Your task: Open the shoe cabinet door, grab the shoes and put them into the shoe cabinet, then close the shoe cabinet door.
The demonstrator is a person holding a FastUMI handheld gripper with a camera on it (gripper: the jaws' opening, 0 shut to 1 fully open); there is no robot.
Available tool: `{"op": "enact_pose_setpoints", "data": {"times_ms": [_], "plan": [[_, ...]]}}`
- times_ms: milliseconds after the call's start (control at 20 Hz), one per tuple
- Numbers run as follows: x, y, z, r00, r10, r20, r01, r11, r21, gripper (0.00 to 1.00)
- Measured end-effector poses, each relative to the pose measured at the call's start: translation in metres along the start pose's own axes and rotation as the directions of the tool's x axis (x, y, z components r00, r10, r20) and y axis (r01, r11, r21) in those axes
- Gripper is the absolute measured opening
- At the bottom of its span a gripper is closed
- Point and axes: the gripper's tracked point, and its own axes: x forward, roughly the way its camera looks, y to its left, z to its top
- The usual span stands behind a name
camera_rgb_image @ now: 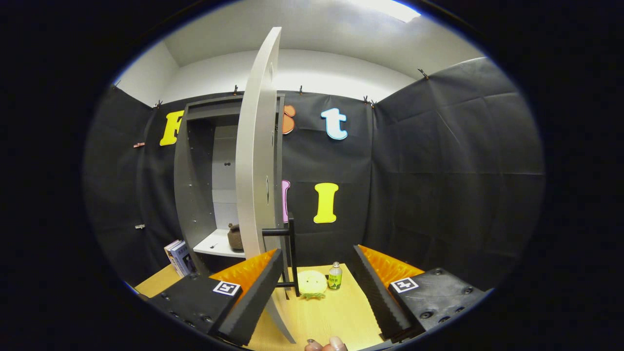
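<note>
Wooden table [341,312] between spread hand-held gripper [317,273] fingers; cabinet door [256,170] edge-on.

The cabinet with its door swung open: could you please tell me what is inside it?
On the cabinet's white shelf sits one brown shoe, partly hidden by the open door. The fingers are spread open.

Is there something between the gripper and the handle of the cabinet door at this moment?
Nothing visible is in the way. The gripper is open, and the black handle of the open cabinet door stands just ahead of its fingers, close to one fingertip. The small bottle and the yellow object lie on the table further ahead.
</note>
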Motion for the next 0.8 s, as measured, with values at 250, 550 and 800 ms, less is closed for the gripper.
{"op": "enact_pose_setpoints", "data": {"times_ms": [250, 550, 800], "plan": [[0.0, 0.044, 0.001, 0.998, 0.063, 0.007, -0.063, 0.998, -0.017, 0.96], [0.009, 0.12, -0.005, 0.986, 0.164, -0.009, -0.164, 0.986, 0.02, 0.96], [0.024, 0.177, -0.008, 0.976, 0.217, -0.021, -0.217, 0.976, 0.023, 0.96]]}}
